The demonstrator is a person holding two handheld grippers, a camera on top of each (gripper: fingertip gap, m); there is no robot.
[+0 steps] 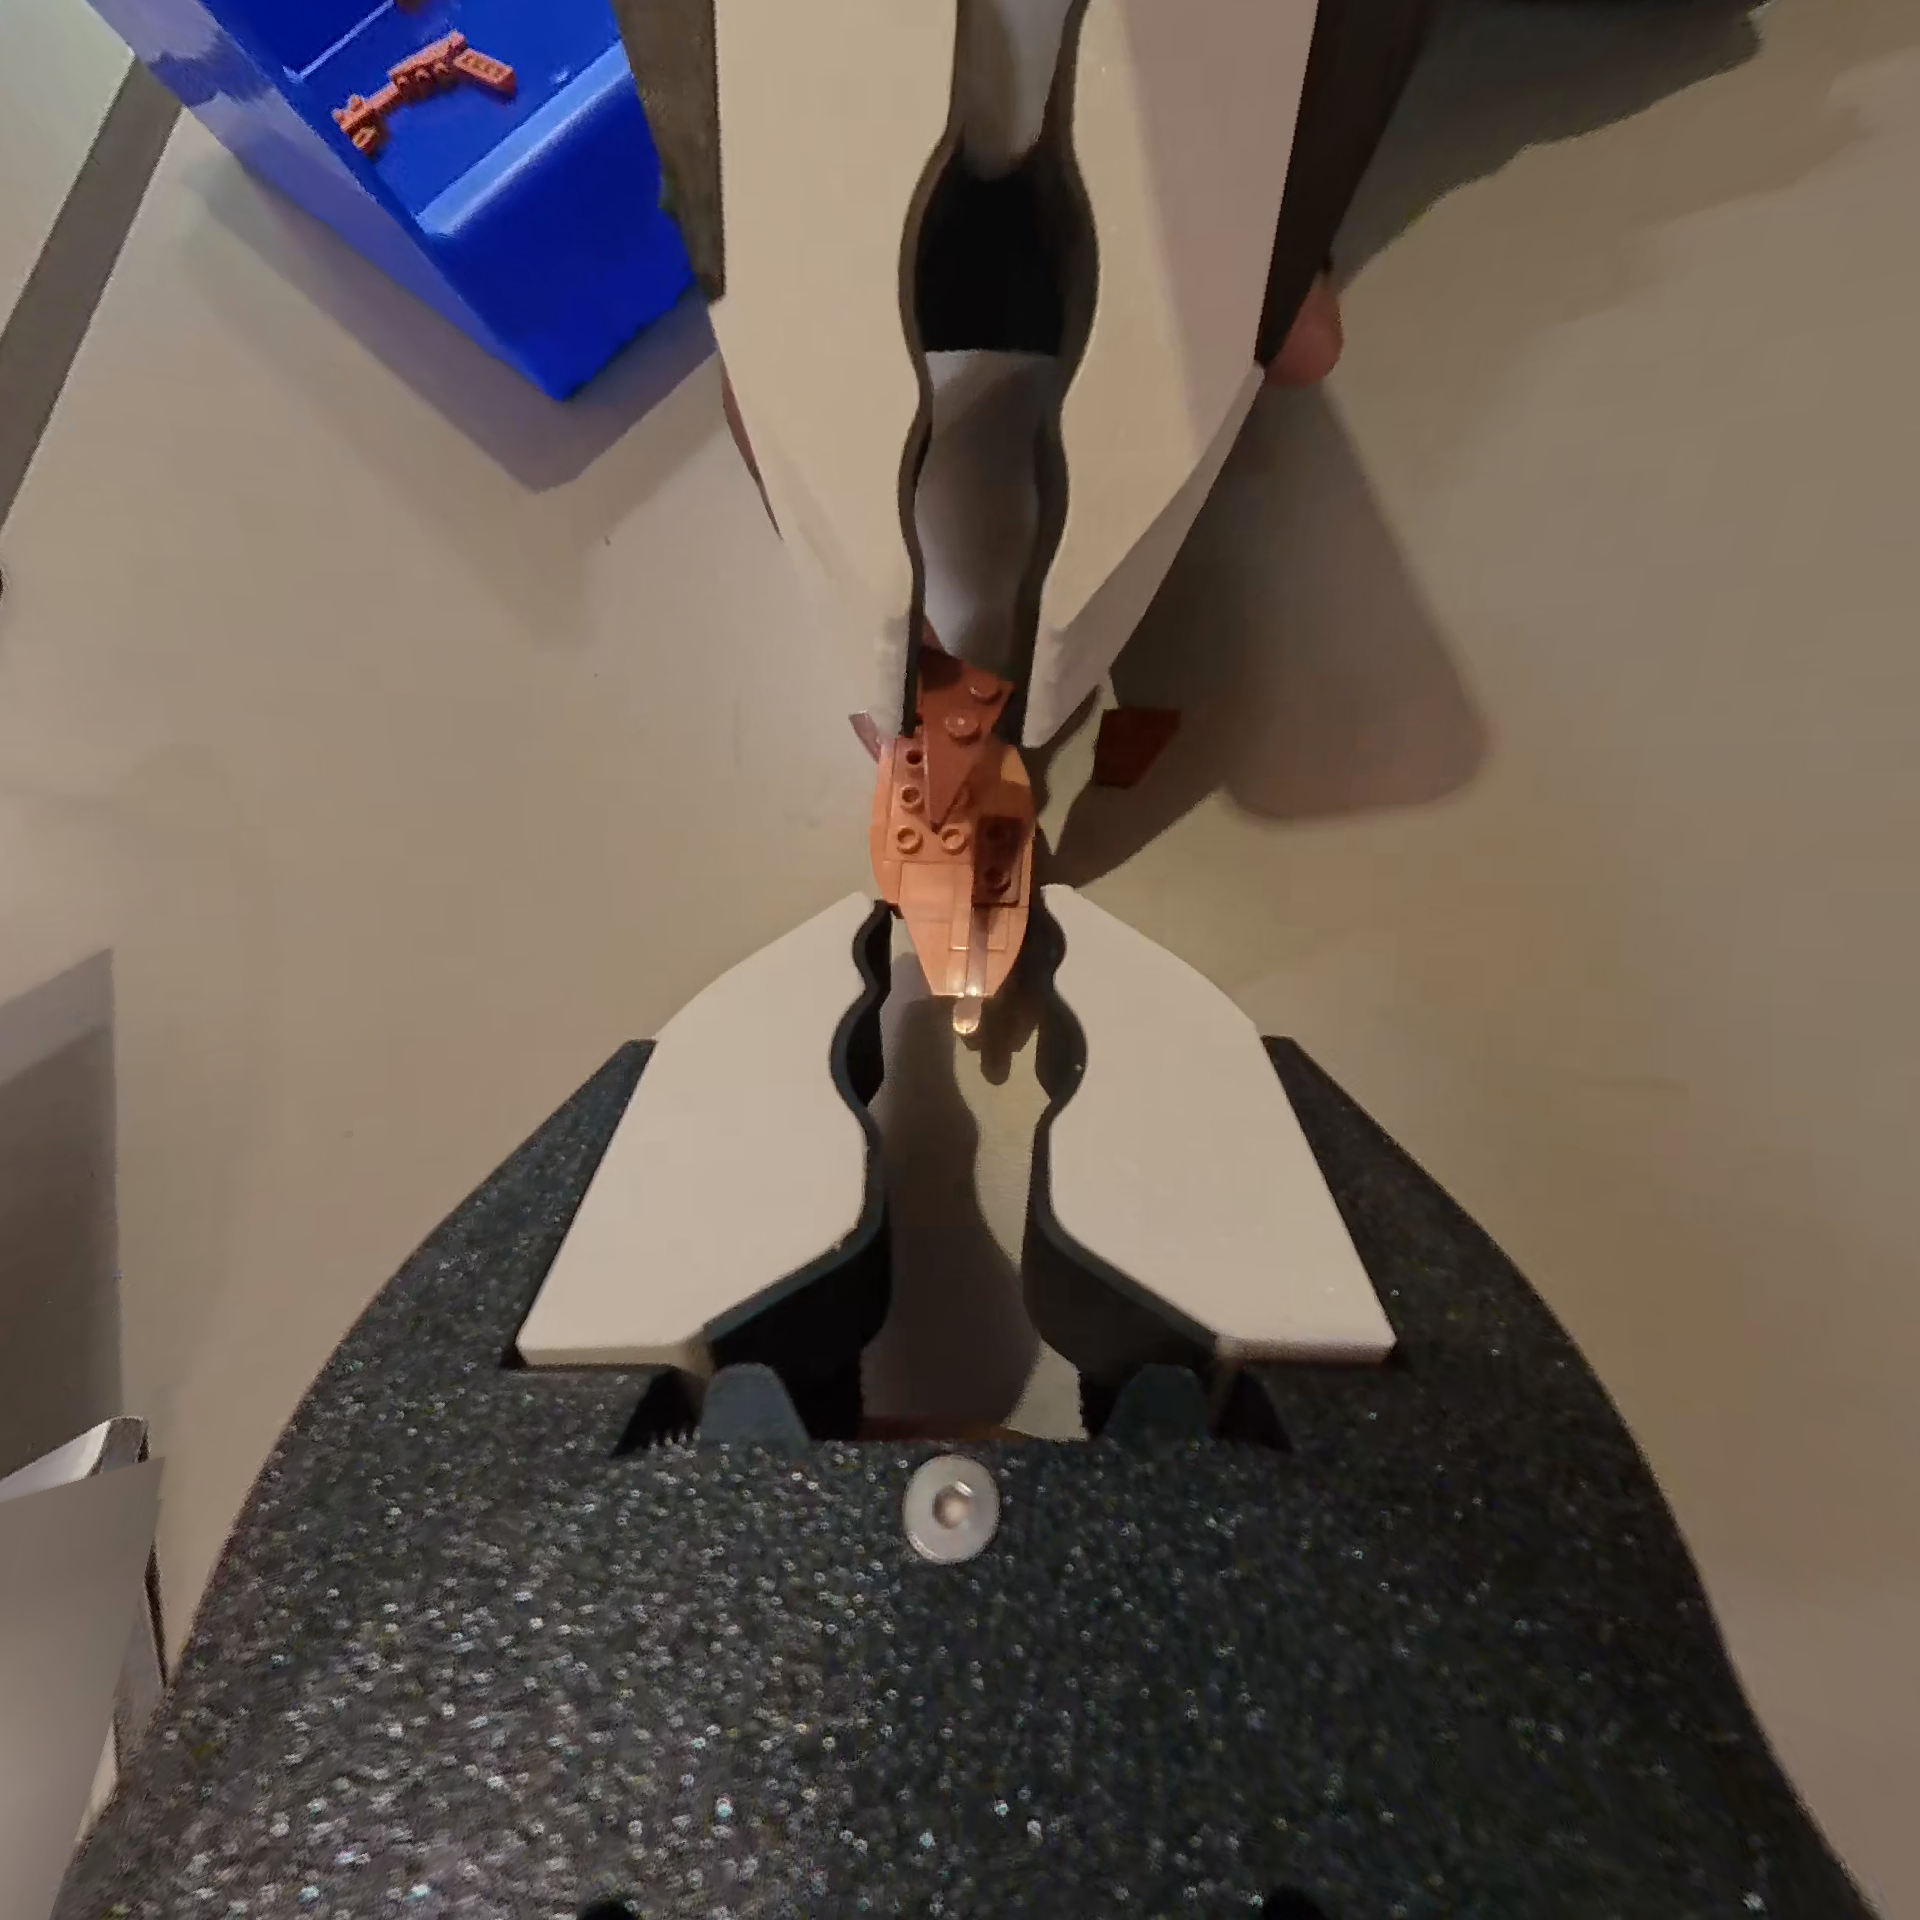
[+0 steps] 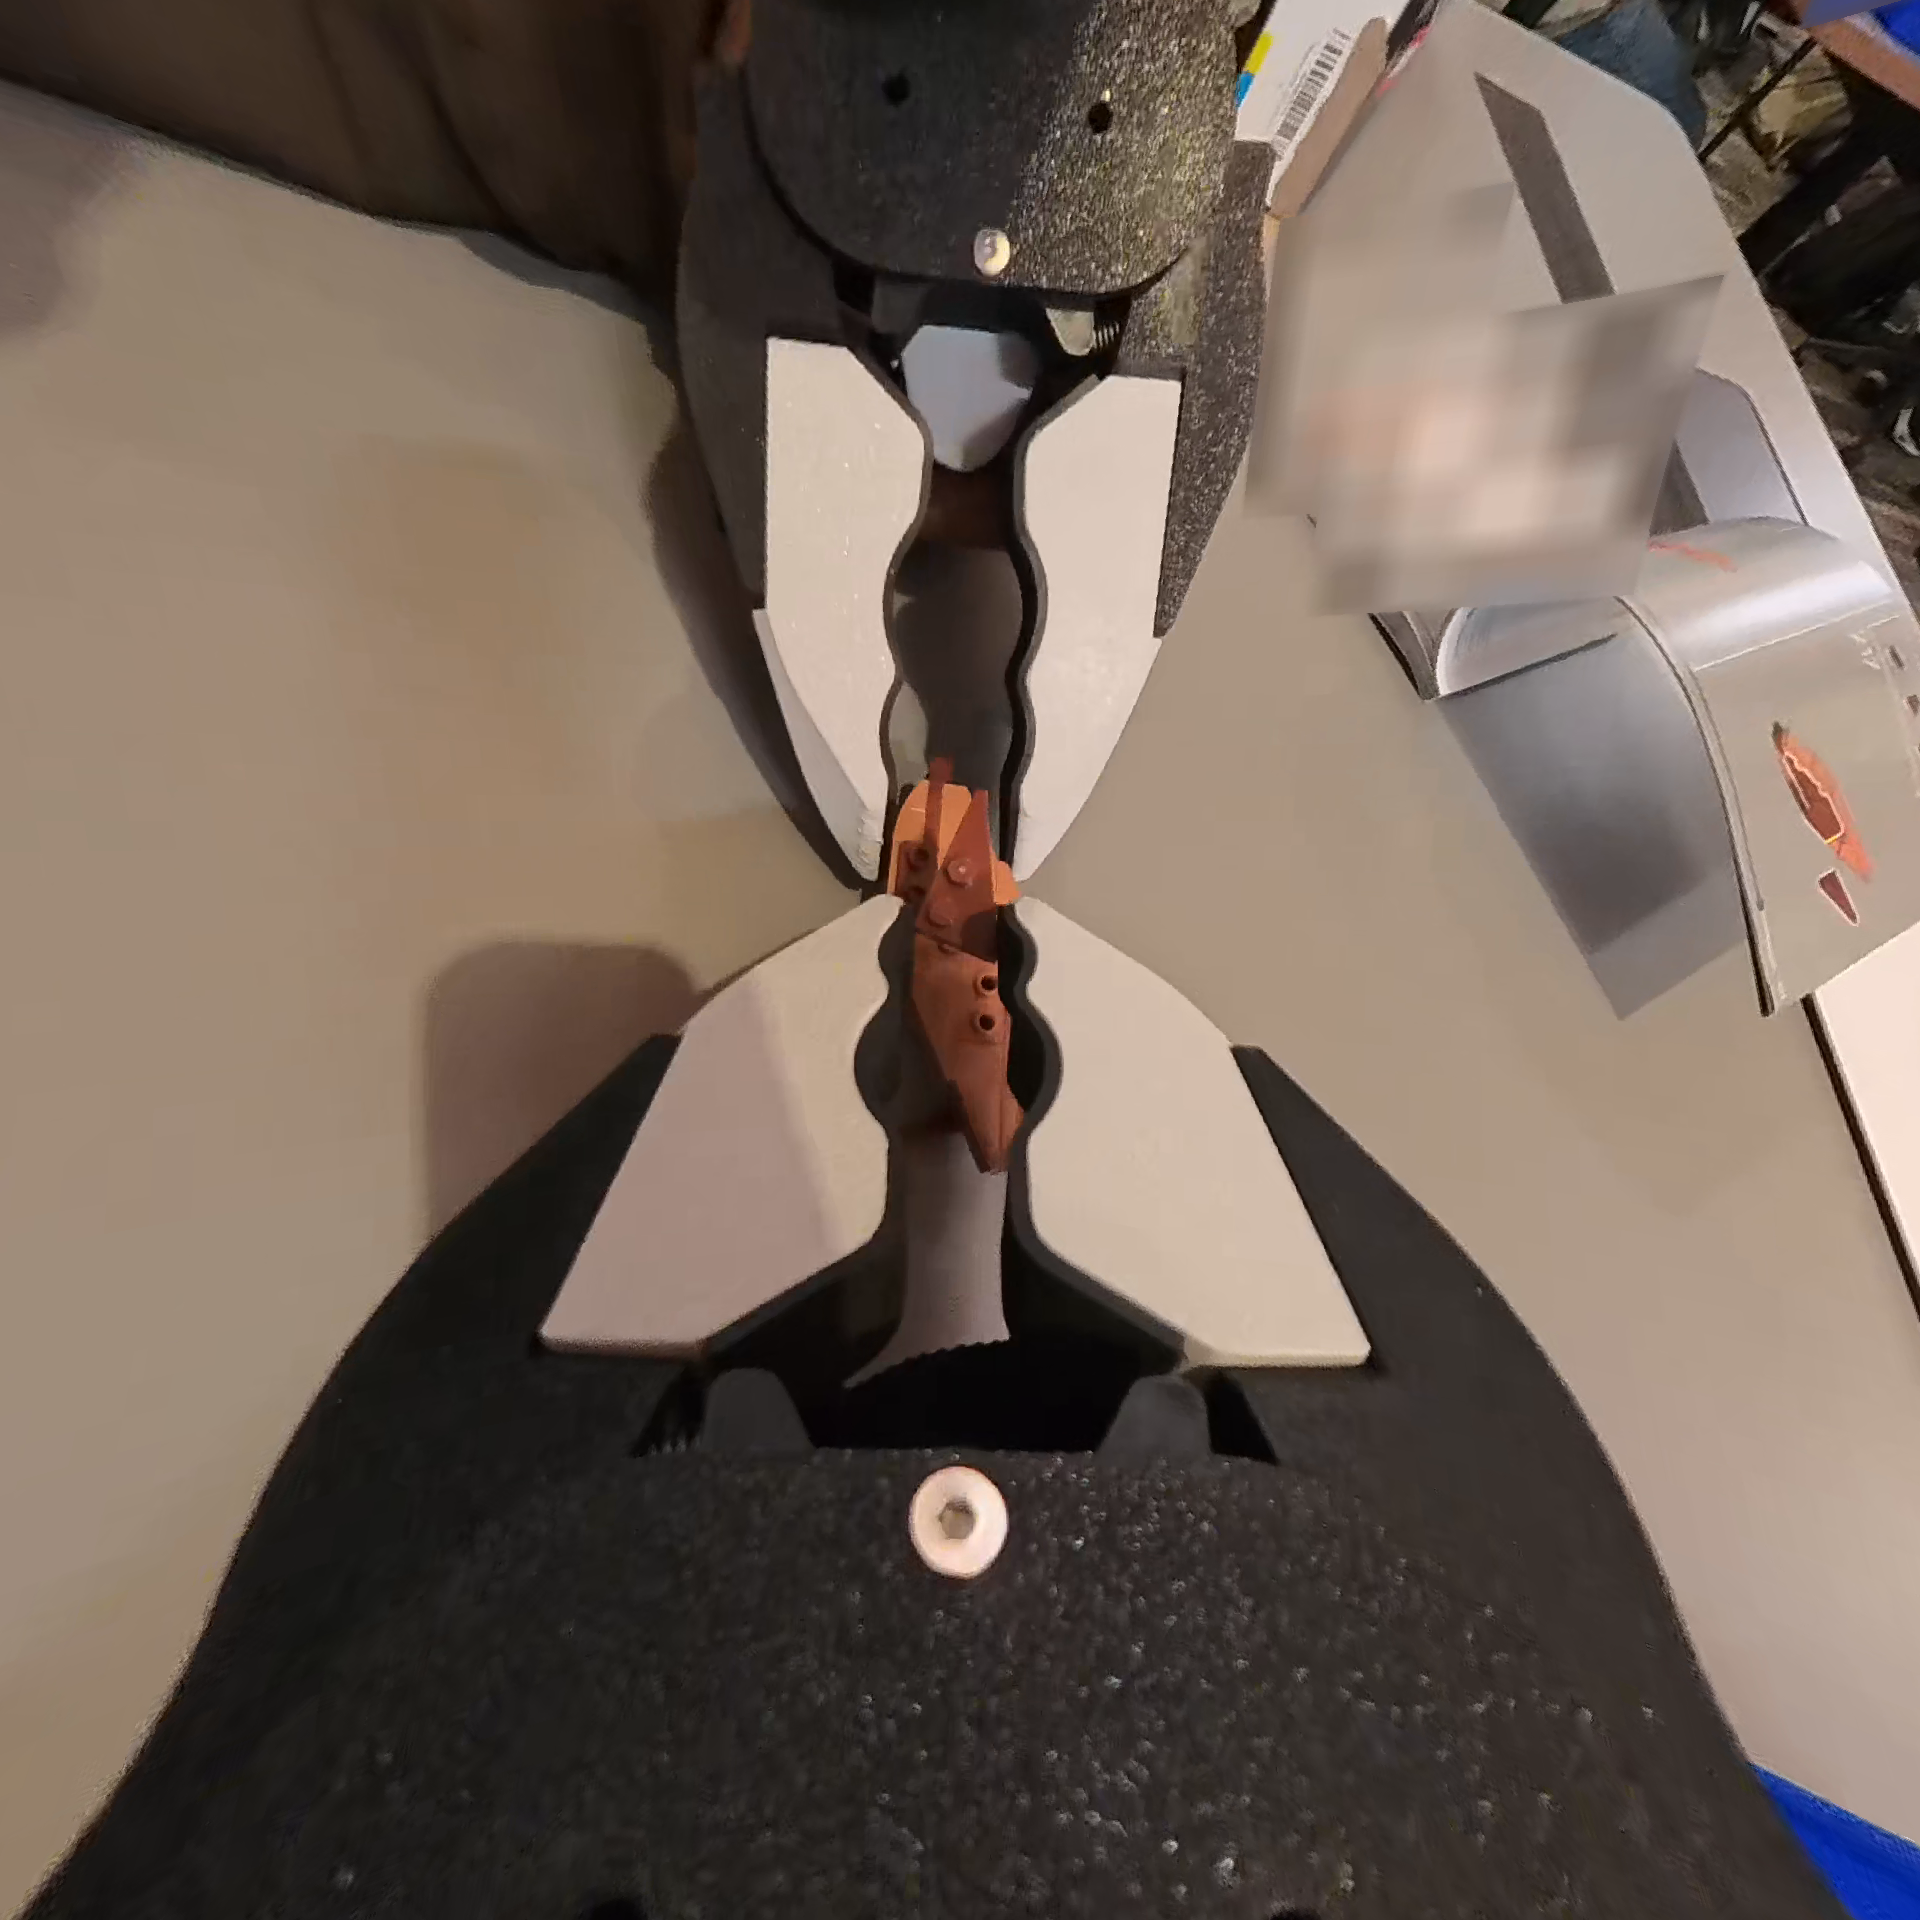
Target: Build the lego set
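Off to the left tongs' far left, a blue plastic bin [image 1: 488, 197] is sitting on the beige counter [image 1: 343, 727] with small brown pieces inside. The left tongs [image 1: 961, 914] are standing slightly parted around the pointed tip of the orange and brown lego assembly [image 1: 956, 831] (actual contact is unclear). Opposite, the right tongs [image 2: 951, 925] are clamping its other end. A small dark brown piece [image 1: 1138, 746] is lying just right of them.
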